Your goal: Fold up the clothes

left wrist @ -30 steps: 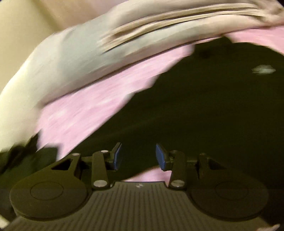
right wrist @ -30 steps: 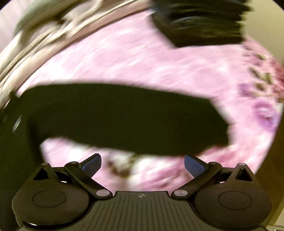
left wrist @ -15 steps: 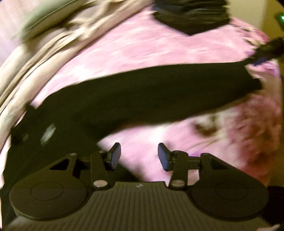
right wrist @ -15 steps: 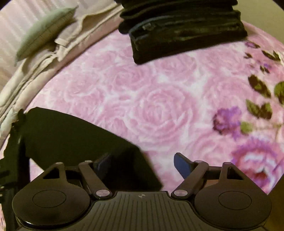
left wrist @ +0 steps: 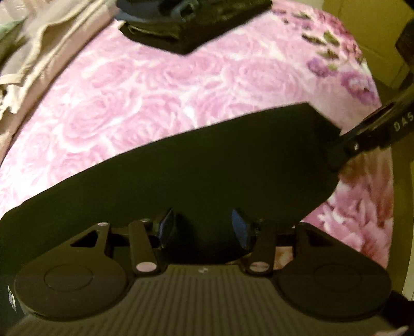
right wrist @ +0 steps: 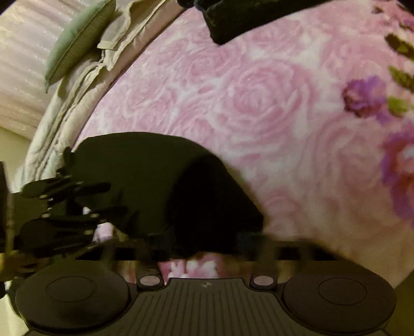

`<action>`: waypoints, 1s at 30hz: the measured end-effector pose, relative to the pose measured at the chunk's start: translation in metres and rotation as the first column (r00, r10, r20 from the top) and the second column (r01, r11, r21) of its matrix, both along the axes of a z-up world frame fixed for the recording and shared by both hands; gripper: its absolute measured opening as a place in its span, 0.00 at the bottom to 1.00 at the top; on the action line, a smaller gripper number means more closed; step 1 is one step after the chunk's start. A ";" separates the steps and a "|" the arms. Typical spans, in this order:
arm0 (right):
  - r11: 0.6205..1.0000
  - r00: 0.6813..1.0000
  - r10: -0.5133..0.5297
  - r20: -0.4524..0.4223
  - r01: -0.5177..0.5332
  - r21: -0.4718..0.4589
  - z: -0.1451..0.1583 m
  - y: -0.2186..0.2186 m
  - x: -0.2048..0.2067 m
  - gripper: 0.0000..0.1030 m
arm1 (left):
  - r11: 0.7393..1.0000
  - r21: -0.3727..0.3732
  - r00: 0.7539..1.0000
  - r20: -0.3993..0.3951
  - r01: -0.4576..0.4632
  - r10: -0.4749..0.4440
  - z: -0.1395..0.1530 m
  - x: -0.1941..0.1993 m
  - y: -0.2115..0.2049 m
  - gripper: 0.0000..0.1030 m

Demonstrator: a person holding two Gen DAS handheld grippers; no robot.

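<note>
Left wrist view | black garment (left wrist: 207,165) lay across the frame centre on pink blanket (left wrist: 155,85) | left gripper (left wrist: 204,227) fingers narrow, cloth between them | right gripper (right wrist: 207,248) blurred, perhaps closing on cloth, cannot tell | folded dark stack (left wrist: 191,23) at top | this piece not fully folded.

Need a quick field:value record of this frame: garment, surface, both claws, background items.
garment: black garment, lying on the bed
surface: pink rose-print blanket
left claw: fingers apart, garment edge between them
right claw: at the garment's far end; fingers blurred, state unclear
stack: folded dark clothes at the far edge of the blanket
other: green pillow, beige bedding
</note>
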State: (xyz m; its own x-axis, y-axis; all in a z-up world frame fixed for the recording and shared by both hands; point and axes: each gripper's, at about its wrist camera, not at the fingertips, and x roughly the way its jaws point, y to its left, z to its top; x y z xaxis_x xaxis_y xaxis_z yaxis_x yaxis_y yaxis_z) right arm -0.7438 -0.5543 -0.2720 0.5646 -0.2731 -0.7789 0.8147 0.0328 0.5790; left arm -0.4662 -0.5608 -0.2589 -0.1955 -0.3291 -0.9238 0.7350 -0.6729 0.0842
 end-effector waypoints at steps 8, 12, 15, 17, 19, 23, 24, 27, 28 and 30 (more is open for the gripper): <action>0.988 0.982 -0.093 -0.166 0.071 -0.136 0.057 0.054 -0.022 0.12 | 0.996 0.062 0.997 0.030 0.066 -0.068 -0.021 -0.020 -0.018 0.44; 0.989 0.974 -0.139 -0.177 0.127 -0.075 0.045 0.072 -0.031 0.25 | 0.995 0.059 0.996 0.028 0.079 -0.081 -0.018 -0.023 -0.017 0.44; 0.974 0.962 -0.209 -0.177 0.188 -0.126 0.047 0.068 -0.036 0.70 | 0.995 0.051 0.996 0.018 0.082 -0.083 -0.015 -0.025 -0.018 0.44; 0.974 0.964 -0.190 -0.186 0.162 -0.159 0.045 0.051 -0.033 0.70 | 0.995 0.050 0.996 0.017 0.083 -0.084 -0.015 -0.027 -0.019 0.44; 0.976 0.962 -0.137 -0.235 0.090 -0.200 0.042 0.034 -0.029 0.69 | 0.995 0.052 0.996 0.019 0.085 -0.086 -0.017 -0.029 -0.019 0.44; 0.949 0.901 0.065 -0.428 -0.188 -0.252 0.029 0.003 -0.012 0.69 | 0.994 0.057 0.996 0.024 0.090 -0.092 -0.022 -0.033 -0.020 0.44; 0.932 0.884 0.131 -0.449 -0.264 -0.247 0.023 -0.001 -0.006 0.69 | 0.994 0.057 0.995 0.024 0.091 -0.092 -0.022 -0.033 -0.020 0.44; 0.872 0.837 0.259 -0.482 -0.418 -0.256 0.011 -0.011 0.011 0.69 | 0.994 0.055 0.996 0.022 0.089 -0.091 -0.024 -0.033 -0.021 0.46; 0.867 0.833 0.270 -0.483 -0.429 -0.253 0.007 -0.015 0.014 0.65 | 0.994 0.055 0.996 0.022 0.089 -0.091 -0.024 -0.033 -0.021 0.47; 0.871 0.834 0.291 -0.468 -0.433 -0.230 -0.001 -0.024 0.017 0.23 | 0.994 0.056 0.995 0.023 0.093 -0.095 -0.024 -0.033 -0.022 0.48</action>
